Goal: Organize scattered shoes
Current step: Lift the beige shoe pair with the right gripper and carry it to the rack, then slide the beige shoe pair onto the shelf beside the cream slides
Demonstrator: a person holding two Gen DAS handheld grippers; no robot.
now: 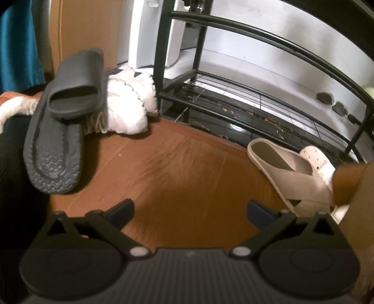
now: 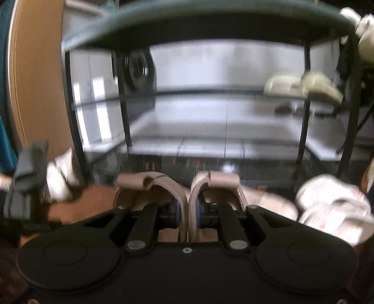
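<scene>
Two beige sandals (image 2: 187,198) are pinched together between the fingers of the right gripper (image 2: 187,211): the blue pads press their inner sides against each other, so this gripper is clenched on the pair and holds it in front of the black rack (image 2: 210,22). The left gripper (image 1: 190,210) is released, its fingers wide apart with nothing between them, above the bare wooden floor (image 1: 187,159). I judge that the task is near its beginning. On the rack only some pale shoes (image 2: 303,86) sit, on the middle shelf at the right; the picture is blurred, so I cannot tell how many. The lower shelf looks free, and the pair seems meant for one of these shelves. Much is left on the floor: two grey slippers (image 1: 63,121), one lying on the other, touching a white fluffy pair (image 1: 126,103) just beside the rack leg, and a cream sandal (image 1: 287,170) near a white dotted slipper (image 1: 315,159) close to the rack. The left view shows this floor clearly but not the held pair. The right view shows the grasp and the middle shelf, which the left view does not show.
</scene>
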